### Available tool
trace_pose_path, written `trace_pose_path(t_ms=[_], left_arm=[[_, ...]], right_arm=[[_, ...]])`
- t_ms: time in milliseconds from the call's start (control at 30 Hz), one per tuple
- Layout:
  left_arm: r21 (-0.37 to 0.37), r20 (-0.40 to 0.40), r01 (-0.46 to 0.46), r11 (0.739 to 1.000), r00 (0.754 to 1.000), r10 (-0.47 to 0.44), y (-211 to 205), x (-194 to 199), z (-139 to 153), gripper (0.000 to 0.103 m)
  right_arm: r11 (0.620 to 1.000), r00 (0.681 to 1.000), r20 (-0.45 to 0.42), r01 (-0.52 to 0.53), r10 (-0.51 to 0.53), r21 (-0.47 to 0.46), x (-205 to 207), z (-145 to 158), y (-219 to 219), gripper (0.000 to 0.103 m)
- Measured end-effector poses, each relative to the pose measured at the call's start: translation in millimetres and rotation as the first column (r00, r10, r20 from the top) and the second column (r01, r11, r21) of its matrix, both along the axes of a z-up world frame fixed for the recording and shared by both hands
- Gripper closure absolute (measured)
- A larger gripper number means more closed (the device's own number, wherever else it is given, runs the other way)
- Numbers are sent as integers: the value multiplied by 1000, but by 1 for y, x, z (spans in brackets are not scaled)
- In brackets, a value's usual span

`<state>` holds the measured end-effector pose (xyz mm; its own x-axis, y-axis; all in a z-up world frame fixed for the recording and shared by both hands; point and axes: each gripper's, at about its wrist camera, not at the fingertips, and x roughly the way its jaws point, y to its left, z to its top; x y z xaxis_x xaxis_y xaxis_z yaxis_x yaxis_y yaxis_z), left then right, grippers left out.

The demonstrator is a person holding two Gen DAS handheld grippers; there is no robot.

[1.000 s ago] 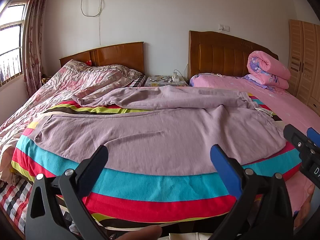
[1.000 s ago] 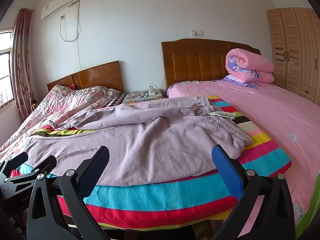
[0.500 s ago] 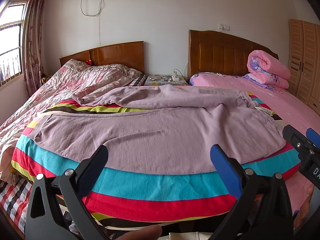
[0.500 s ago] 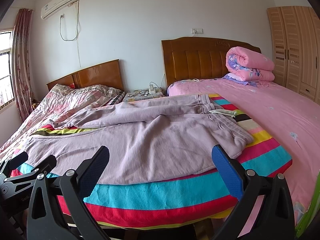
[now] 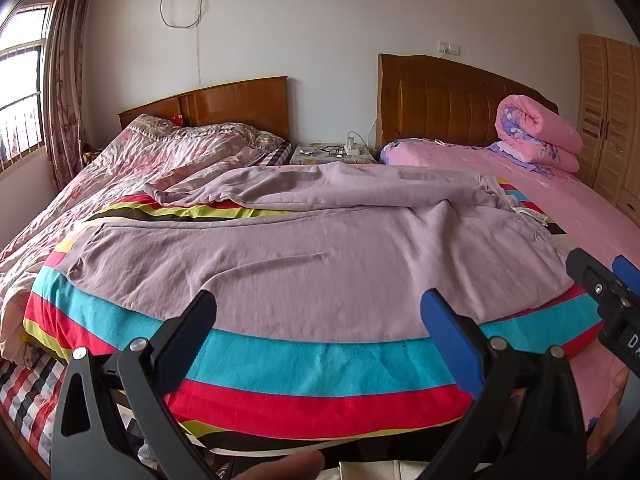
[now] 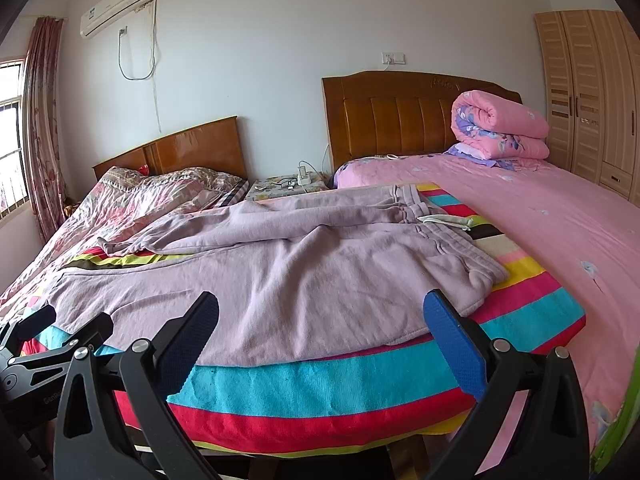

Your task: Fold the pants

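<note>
Pants [image 5: 320, 256] lilac; blanket [image 5: 320, 364] striped turquoise, red, yellow; bedsheet [image 6: 560, 216] pink; headboard [image 6: 400, 120] brown.

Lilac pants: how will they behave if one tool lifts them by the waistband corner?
Probably floppy: the pants already lie in soft creases, so the legs would likely sag and trail. They look like thick knit, so fairly heavy. They may drag the striped blanket rather than slide. Both tools, left and right, are open.

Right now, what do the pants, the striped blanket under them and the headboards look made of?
Pants: soft matte knit, probably cotton fleece; fuzzy nap, limp creases, ribbed waistband.
Striped blanket: thick terry-like or fleece cloth; nubby pile visible on the turquoise band.
Headboards: brown wood or wood veneer, glossy varnish; window glare on the shorter one. Solid wood or veneer cannot be told.
</note>
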<state>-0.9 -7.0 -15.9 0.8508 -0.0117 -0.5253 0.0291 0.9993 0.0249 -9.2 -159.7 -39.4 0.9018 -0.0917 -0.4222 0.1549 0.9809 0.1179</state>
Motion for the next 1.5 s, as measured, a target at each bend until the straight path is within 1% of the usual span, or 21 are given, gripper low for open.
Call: trace_pose_path(t_ms=[267, 400, 467, 600, 633, 700, 733, 767, 800, 833, 867, 967, 1000, 1100, 1167, 1200, 1233, 1300, 1367, 1433, 1500], left_arm=[[10, -10, 20, 1000, 1000, -20, -3, 8, 0, 1], [-48, 20, 111, 993, 994, -110, -2, 22, 6, 1], [-95, 68, 146, 985, 988, -139, 2, 32, 14, 1], [-18, 101, 141, 990, 985, -138, 0, 71, 39, 1], [-22, 100, 134, 991, 986, -131, 3, 85, 46, 1], [-95, 23, 131, 987, 991, -129, 13, 123, 54, 1], [-148, -51, 140, 979, 988, -149, 18, 145, 53, 1], [-214, -152, 160, 964, 969, -194, 22, 171, 47, 1], [-273, -227, 187, 944, 941, -252, 24, 193, 40, 1], [-322, -264, 191, 927, 923, -282, 28, 209, 33, 1], [-356, -283, 168, 919, 918, -278, 32, 222, 26, 1], [-440, -264, 152, 885, 920, -289, 39, 247, 11, 1], [-458, -248, 145, 877, 927, -283, 40, 253, 8, 1], [-531, -212, 132, 837, 936, -282, 40, 272, -4, 1], [-565, -241, 109, 818, 926, -290, 40, 290, -13, 1], [-572, -262, 98, 815, 919, -294, 40, 297, -18, 1], [-564, -279, 95, 820, 913, -298, 40, 303, -22, 1], [-515, -306, 123, 848, 898, -316, 36, 315, -26, 1], [-488, -315, 132, 863, 895, -315, 37, 322, -30, 1], [-486, -323, 135, 863, 890, -321, 41, 326, -32, 1], [-476, -326, 140, 868, 889, -322, 44, 328, -29, 4]], right_arm=[[1000, 1000, 20, 5, -5, -21, 9, 5, -8, 4], [1000, 996, 88, 7, -5, -23, 28, 17, -30, 4], [1000, 998, 64, -30, 30, 1, 52, 22, -45, 4], [992, 993, 16, -118, 117, 43, 129, 41, -84, 4], [989, 990, 3, -144, 144, 34, 153, 46, -91, 4], [979, 978, -31, -205, 206, 11, 207, 51, -102, 4], [967, 964, -69, -255, 255, 11, 243, 51, -108, 4], [955, 950, -100, -296, 297, 20, 268, 49, -111, 4], [930, 918, -148, -365, 367, 40, 308, 45, -113, 4], [911, 893, -184, -409, 411, 49, 338, 39, -113, 4], [894, 864, -240, -447, 442, 40, 378, 29, -113, 4], [850, 792, -355, -527, 496, 11, 454, 2, -108, 4], [824, 755, -392, -567, 526, 13, 483, -8, -105, 4], [754, 656, -466, -656, 594, 38, 538, -34, -92, 6], [716, 601, -504, -696, 620, 50, 564, -46, -83, 9], [698, 573, -523, -714, 631, 60, 573, -53, -79, 10], [681, 539, -547, -728, 640, 80, 581, -61, -79, 18], [655, 492, -577, -749, 653, 103, 587, -72, -73, 26], [630, 479, -567, -771, 670, 95, 582, -73, -70, 38], [619, 495, -546, -784, 676, 54, 569, -67, -68, 81], [622, 562, -535, -779, 631, -85, 541, -54, -63, 89]])
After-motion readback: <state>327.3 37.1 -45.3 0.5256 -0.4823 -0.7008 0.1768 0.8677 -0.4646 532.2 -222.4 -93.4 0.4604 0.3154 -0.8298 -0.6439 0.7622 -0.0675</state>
